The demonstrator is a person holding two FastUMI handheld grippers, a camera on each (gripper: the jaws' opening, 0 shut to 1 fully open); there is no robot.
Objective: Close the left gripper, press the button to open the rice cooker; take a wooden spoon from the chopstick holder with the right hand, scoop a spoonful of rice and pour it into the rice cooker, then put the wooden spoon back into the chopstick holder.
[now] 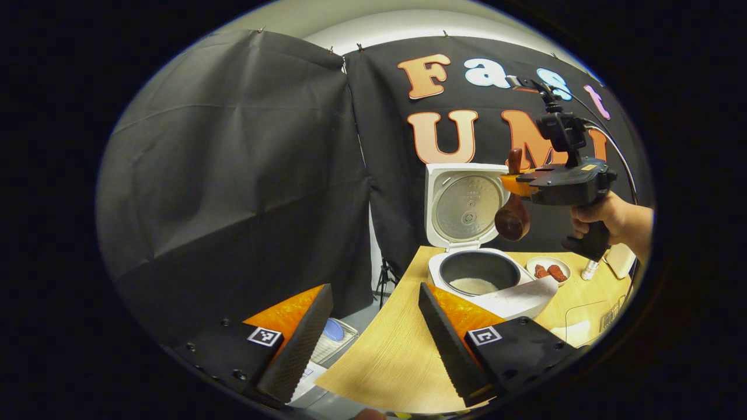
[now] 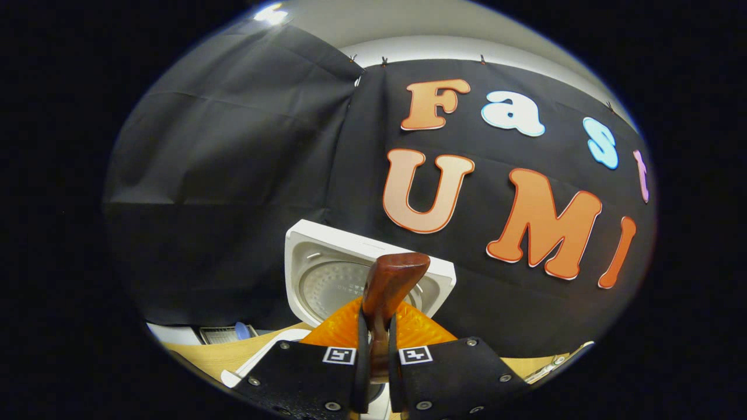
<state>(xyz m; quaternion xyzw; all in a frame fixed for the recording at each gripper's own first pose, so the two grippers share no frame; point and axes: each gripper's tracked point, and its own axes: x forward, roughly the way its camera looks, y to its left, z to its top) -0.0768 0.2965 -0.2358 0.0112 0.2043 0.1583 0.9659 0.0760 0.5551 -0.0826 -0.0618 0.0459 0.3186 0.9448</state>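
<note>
The white rice cooker stands on the wooden table with its lid raised; white rice lies in the bottom of its dark pot. Above the pot's right side, a hand holds my right gripper, which is shut on the wooden spoon; the spoon's bowl hangs down. In the right gripper view both fingers press the spoon's handle at my right gripper, with the cooker lid behind it. My left gripper is open over the table's near left edge, nothing between its fingers. A white bowl sits in front of the cooker.
A small white dish with reddish-brown pieces lies right of the cooker, beside a small white cylinder and a white object. The table's left edge drops to a floor with a white basket.
</note>
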